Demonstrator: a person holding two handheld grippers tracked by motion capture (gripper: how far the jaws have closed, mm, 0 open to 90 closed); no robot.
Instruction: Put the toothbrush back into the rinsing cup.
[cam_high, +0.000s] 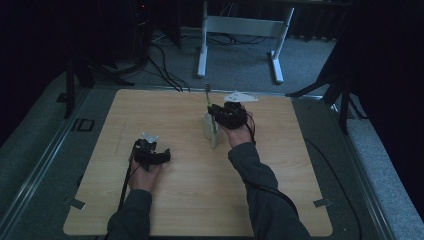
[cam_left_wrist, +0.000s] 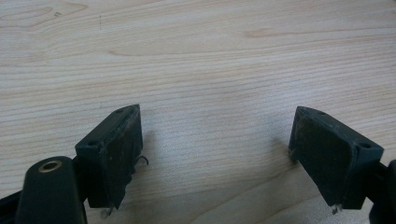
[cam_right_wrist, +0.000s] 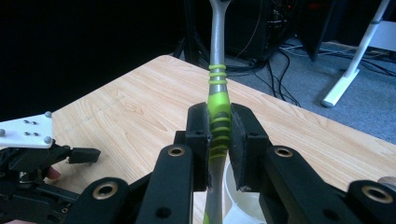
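Two risks I see from here, and both come from the grip of my right gripper (cam_right_wrist: 219, 140). Its jaws are pinched on the green part of the toothbrush (cam_right_wrist: 219, 109), and the handle stands almost upright between the pads, with the grey neck rising above and the lower end going down toward the white cup (cam_right_wrist: 236, 198) just under the jaws. If I lower it off the middle, I think the end can catch the rim and tip the cup, which looks light. If the pads let go too high, the brush can fall sideways and land on the table (cam_high: 280, 165). In the high view the toothbrush (cam_high: 211, 112) leans over the cup (cam_high: 209, 126), just beside the right gripper (cam_high: 227, 114). Farther left, my left gripper (cam_high: 149, 152) rests near the table, well apart from the cup, its jaws spread wide with only bare wood between them.
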